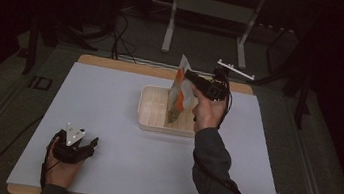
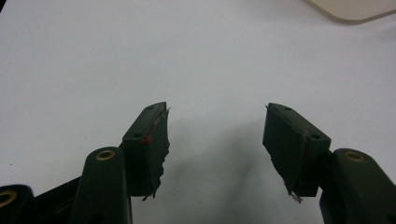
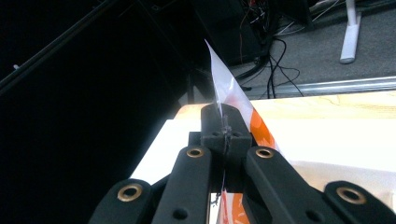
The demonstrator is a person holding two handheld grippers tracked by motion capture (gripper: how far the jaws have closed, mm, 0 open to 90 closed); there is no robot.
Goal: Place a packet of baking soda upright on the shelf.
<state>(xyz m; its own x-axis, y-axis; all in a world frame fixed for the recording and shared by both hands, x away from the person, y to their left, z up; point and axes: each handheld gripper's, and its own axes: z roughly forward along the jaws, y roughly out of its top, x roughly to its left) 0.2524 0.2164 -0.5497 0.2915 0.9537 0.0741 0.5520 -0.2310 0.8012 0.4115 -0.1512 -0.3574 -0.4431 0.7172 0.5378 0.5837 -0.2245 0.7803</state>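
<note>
High view: right gripper (image 1: 190,75) pinching the top edge of an orange-and-white pouch (image 1: 178,97), which hangs upright over a cream tray (image 1: 150,109) at the counter (image 1: 107,113) centre; left gripper (image 1: 89,142) rests at 7 o'clock, well apart from the tray. Right gripper view: jaws pressed together on the pouch (image 3: 243,105) edge, detail unresolved from above; cables and a stand leg (image 3: 350,32) lie beyond, at 1 o'clock. Left gripper view: jaws spread over bare counter (image 2: 93,56), with a tray corner (image 2: 359,9) at 1 o'clock.
</note>
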